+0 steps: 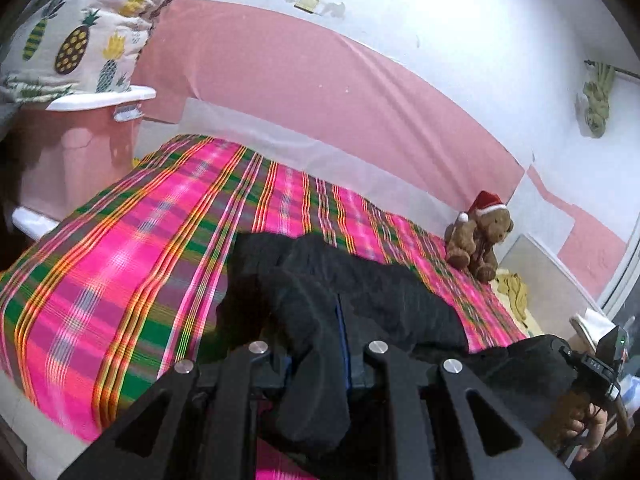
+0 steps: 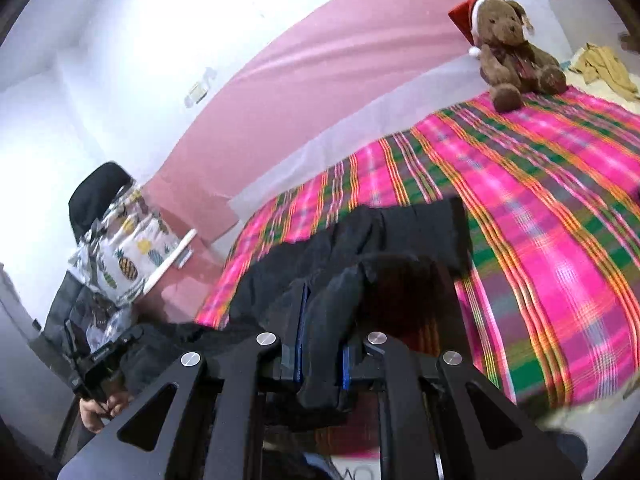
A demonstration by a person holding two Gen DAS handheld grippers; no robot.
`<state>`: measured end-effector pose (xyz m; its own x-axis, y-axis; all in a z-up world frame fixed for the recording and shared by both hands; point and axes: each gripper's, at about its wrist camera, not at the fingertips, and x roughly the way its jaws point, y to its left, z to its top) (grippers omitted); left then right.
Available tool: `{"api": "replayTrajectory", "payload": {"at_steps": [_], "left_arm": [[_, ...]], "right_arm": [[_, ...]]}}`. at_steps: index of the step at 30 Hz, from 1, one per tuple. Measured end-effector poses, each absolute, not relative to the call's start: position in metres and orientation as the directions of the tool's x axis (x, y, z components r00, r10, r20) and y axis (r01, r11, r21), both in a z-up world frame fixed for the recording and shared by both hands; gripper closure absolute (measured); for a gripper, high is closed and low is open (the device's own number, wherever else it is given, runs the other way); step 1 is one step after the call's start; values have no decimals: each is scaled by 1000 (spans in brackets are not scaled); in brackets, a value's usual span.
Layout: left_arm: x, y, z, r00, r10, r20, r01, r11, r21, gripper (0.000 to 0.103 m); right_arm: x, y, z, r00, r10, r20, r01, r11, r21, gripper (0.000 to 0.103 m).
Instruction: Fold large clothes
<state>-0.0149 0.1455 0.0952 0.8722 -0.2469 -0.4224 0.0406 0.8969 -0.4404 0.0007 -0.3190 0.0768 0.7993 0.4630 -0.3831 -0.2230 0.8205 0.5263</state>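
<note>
A black garment (image 1: 360, 280) lies across the pink plaid bedspread (image 1: 132, 248), its near edge lifted off the bed. My left gripper (image 1: 316, 332) is shut on a bunched fold of that black cloth, which hangs down between the fingers. My right gripper (image 2: 324, 336) is shut on another bunch of the same black garment (image 2: 400, 232); blue pads show beside the cloth. Each view catches the other gripper at its edge: the right gripper (image 1: 600, 364) with a hand below it, the left gripper (image 2: 100, 360) likewise. The garment sags between the two grips.
A brown teddy bear (image 1: 480, 240) in a red Santa hat sits at the bed's far corner by the pink-and-white wall. A pineapple-print bundle (image 1: 76, 36) rests on a pink bin (image 1: 80, 140) at the bed's left. Yellow cloth (image 2: 600, 64) lies beyond the teddy bear (image 2: 516, 52).
</note>
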Motion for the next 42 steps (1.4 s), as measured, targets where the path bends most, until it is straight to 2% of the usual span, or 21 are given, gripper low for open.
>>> {"api": "replayTrajectory", "payload": {"at_steps": [6, 11, 16, 18, 22, 26, 29, 30, 31, 33, 37, 42], "left_arm": [[65, 149, 115, 874, -242, -421, 36, 897, -441, 86], [141, 147, 104, 846, -221, -485, -8, 905, -426, 85], [215, 143, 65, 785, -191, -590, -70, 918, -391, 83], [239, 143, 44, 754, -187, -630, -96, 917, -387, 80], [268, 145, 10, 707, -221, -672, -119, 899, -421, 75], [268, 146, 13, 718, -258, -647, -82, 891, -447, 66], [260, 148, 24, 743, -277, -609, -50, 885, -464, 53], [258, 148, 28, 751, -289, -594, -42, 877, -479, 41], [257, 148, 33, 761, -300, -575, -33, 868, -496, 33], [254, 149, 42, 779, -295, -554, -27, 866, -499, 27], [245, 151, 64, 826, -229, -516, -43, 885, -463, 18], [223, 139, 79, 846, -200, -494, -18, 916, -402, 16]], "right_arm": [[68, -316, 102, 818, 419, -395, -191, 844, 500, 89], [143, -311, 101, 795, 388, -467, -138, 865, 482, 89], [221, -310, 68, 737, 338, -586, -58, 895, 443, 87], [248, -309, 48, 700, 335, -630, -33, 897, 441, 86], [283, -313, 8, 636, 367, -679, 14, 874, 486, 81], [290, -328, -1, 614, 450, -648, 10, 817, 576, 77], [281, -343, 10, 623, 536, -569, -31, 745, 667, 61], [279, -343, 14, 629, 552, -548, -39, 726, 686, 52], [276, -347, 19, 644, 560, -521, -47, 709, 704, 48], [270, -349, 30, 664, 566, -488, -59, 691, 721, 46], [257, -339, 55, 732, 466, -498, -62, 773, 631, 44], [235, -320, 76, 811, 326, -486, -90, 890, 447, 44]]}}
